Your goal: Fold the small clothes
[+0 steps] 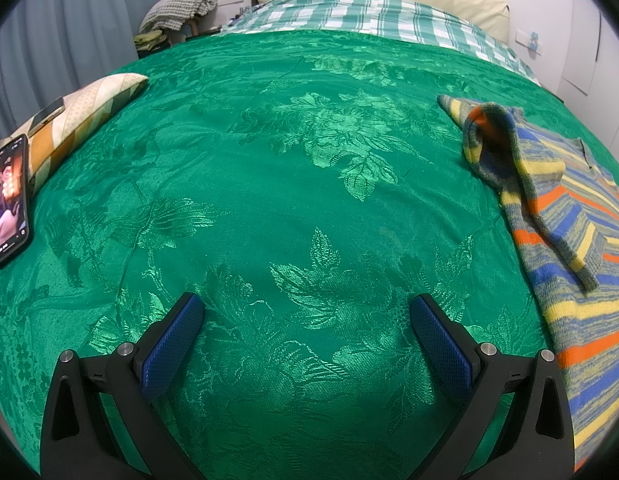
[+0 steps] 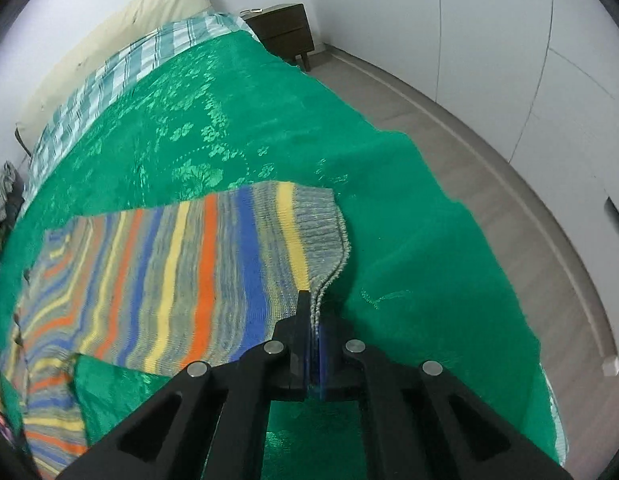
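My right gripper (image 2: 314, 312) is clamped tight on the hem edge of the striped sweater (image 2: 197, 272); the knit is pinched between my blue pads, its doubled edge rising out of them at the lower middle of the right wrist view. From there the sweater stretches away to the left of the frame, long axis running roughly left to right, its orange, blue and yellow stripes crossing that axis. The gripped end points toward me, the far end trails off the lower left corner. It lies on the green bedspread (image 2: 269, 112).

My left gripper (image 1: 307, 312) stands wide open with nothing between its fingers, hovering over bare green cloth at the bottom of the left wrist view. In that view the sweater sits along the right edge, one sleeve (image 1: 521, 184) flopped across it, running from the upper middle right down toward the lower right. A phone (image 1: 9, 200) lies at the far left edge, beside a striped pillow (image 1: 81, 120).
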Demonstrator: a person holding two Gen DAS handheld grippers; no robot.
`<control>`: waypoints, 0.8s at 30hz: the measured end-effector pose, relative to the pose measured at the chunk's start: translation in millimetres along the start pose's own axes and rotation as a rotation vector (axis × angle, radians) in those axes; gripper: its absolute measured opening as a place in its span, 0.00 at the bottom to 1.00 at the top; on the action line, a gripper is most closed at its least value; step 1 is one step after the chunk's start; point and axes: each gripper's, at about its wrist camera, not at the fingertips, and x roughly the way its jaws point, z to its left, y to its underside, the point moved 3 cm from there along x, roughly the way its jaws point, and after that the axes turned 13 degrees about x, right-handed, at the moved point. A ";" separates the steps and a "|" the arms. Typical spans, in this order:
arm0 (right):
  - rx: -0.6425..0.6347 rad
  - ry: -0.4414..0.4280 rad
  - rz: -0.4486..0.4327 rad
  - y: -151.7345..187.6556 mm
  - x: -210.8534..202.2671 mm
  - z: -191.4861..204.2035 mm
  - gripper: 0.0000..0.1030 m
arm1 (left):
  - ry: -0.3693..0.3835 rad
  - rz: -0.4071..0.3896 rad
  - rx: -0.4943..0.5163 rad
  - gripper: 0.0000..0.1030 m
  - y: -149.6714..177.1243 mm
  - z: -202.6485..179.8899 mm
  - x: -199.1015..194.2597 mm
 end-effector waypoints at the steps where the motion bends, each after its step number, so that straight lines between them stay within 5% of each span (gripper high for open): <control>1: -0.001 -0.004 -0.007 2.1 -2.3 0.9 0.02 | 0.000 0.000 0.000 1.00 0.1 0.2 0.1; 4: 0.008 -0.044 -0.004 7.0 -6.8 -8.6 0.20 | 0.000 0.000 0.000 1.00 -0.1 -0.1 0.0; 7: 0.034 -0.057 -0.057 10.4 -28.9 -20.6 0.69 | 0.000 0.000 0.000 1.00 0.2 0.2 0.1; 8: 0.040 -0.052 -0.086 13.3 -37.0 -27.6 0.73 | 0.000 0.000 0.000 1.00 0.1 0.1 0.1; 13: 0.047 -0.022 -0.179 36.7 -92.7 -51.2 0.74 | 0.000 0.000 0.000 1.00 0.2 0.2 0.1; 18: 0.027 -0.162 -0.223 73.4 -158.0 -31.9 0.75 | 0.000 0.000 0.000 1.00 0.2 0.2 0.1; 24: -0.101 -0.310 -0.255 160.5 -209.3 17.6 0.84 | -0.003 0.001 0.002 1.00 -0.1 -0.3 0.1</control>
